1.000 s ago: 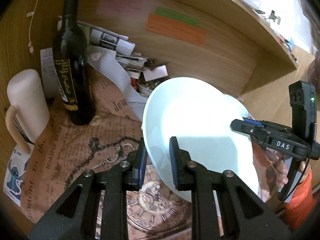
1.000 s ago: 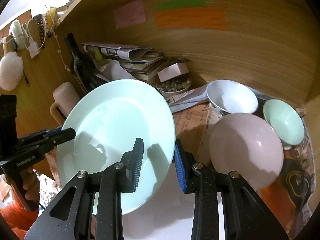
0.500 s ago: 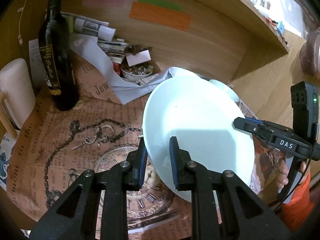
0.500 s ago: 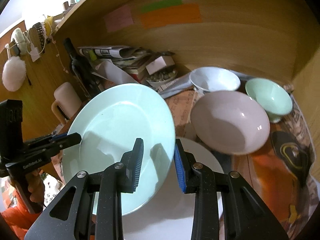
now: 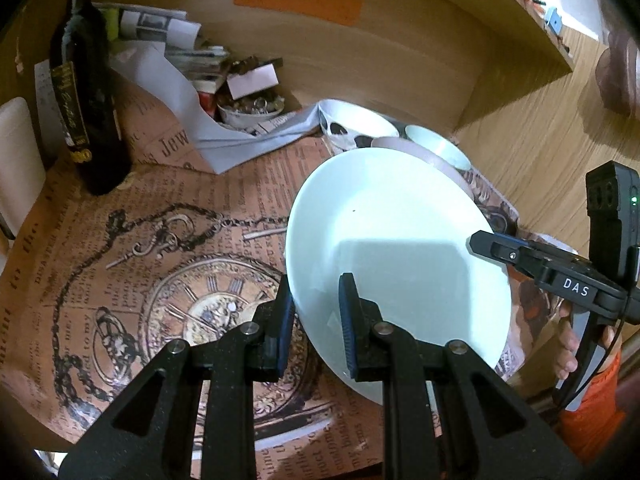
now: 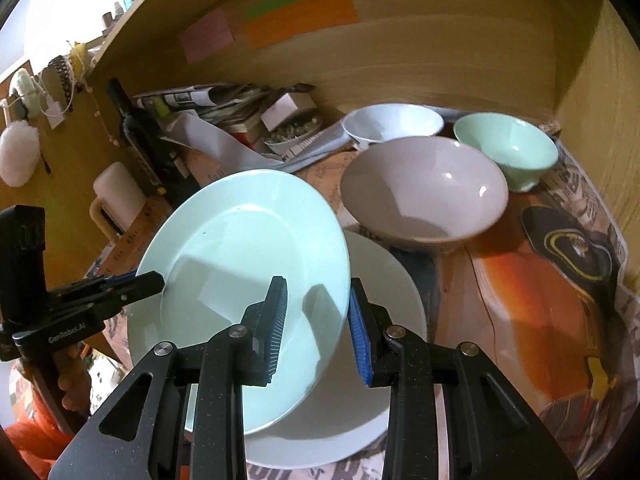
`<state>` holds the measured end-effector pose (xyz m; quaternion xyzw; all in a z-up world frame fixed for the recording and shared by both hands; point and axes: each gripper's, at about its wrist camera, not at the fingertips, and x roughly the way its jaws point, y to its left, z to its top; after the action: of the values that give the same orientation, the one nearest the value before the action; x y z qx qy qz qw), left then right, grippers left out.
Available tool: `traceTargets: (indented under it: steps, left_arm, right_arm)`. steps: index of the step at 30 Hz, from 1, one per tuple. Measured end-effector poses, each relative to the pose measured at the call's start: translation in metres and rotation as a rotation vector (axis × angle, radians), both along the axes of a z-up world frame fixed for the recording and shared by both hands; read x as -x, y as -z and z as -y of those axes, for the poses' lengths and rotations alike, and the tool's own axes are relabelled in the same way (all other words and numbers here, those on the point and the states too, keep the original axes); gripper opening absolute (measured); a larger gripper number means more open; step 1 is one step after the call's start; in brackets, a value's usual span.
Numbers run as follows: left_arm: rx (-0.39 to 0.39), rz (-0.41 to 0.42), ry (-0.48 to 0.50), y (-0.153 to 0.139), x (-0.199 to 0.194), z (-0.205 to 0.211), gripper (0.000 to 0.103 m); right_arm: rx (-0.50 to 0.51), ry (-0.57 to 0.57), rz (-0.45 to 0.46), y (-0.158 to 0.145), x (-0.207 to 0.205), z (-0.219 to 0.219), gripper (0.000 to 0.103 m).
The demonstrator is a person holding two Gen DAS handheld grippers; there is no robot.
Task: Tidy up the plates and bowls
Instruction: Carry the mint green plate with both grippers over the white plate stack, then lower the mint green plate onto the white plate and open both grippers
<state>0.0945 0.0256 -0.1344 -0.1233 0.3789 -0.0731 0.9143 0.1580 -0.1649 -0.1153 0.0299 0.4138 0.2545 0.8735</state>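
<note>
A pale green plate point(image 5: 400, 240) hangs tilted above the table, held by both grippers on opposite rims. My left gripper point(image 5: 316, 296) is shut on its near-left rim. My right gripper point(image 6: 317, 296) is shut on the rim at the other side, and it also shows at the right of the left wrist view as a black right gripper point(image 5: 496, 246). Directly under the green plate point(image 6: 240, 264) lies a white plate point(image 6: 388, 312) on the printed paper. Behind it stand a large pinkish-grey bowl point(image 6: 424, 188), a white bowl point(image 6: 394, 124) and a green bowl point(image 6: 506, 146).
A dark wine bottle point(image 5: 86, 120) and a cream mug point(image 5: 16, 160) stand at the left. A heap of papers and a small dish of trinkets point(image 5: 252, 108) fill the back. A wooden back wall point(image 6: 440, 52) and a side wall point(image 6: 592, 92) close in the alcove.
Both grippers carried the green plate rightward and down, so it now hangs low over the white plate. The bottle and mug slid left in the left wrist view. Both grips are unchanged.
</note>
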Motion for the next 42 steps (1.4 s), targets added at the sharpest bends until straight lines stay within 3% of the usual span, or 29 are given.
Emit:
traceTargets:
  steps: [15, 25, 32, 37, 42]
  left_arm:
    - [-0.034, -0.067, 0.035, 0.024, -0.014, 0.02, 0.02]
    - [-0.074, -0.06, 0.031, 0.025, -0.017, 0.025, 0.02]
    - [-0.081, -0.094, 0.029, 0.03, -0.024, 0.031, 0.029]
    - [-0.064, -0.087, 0.038, 0.028, -0.02, 0.028, 0.029]
    - [-0.074, -0.025, 0.039, 0.012, -0.01, 0.026, 0.029]
  right_arm:
    - [-0.008, 0.069, -0.021, 0.02, 0.004, 0.016, 0.028]
    - [-0.041, 0.092, -0.034, 0.028, 0.007, 0.024, 0.028]
    - [-0.06, 0.107, -0.035, 0.032, 0.007, 0.028, 0.026]
    - [-0.044, 0.116, -0.017, 0.032, 0.01, 0.028, 0.025]
    - [-0.035, 0.124, -0.006, 0.031, 0.009, 0.028, 0.024]
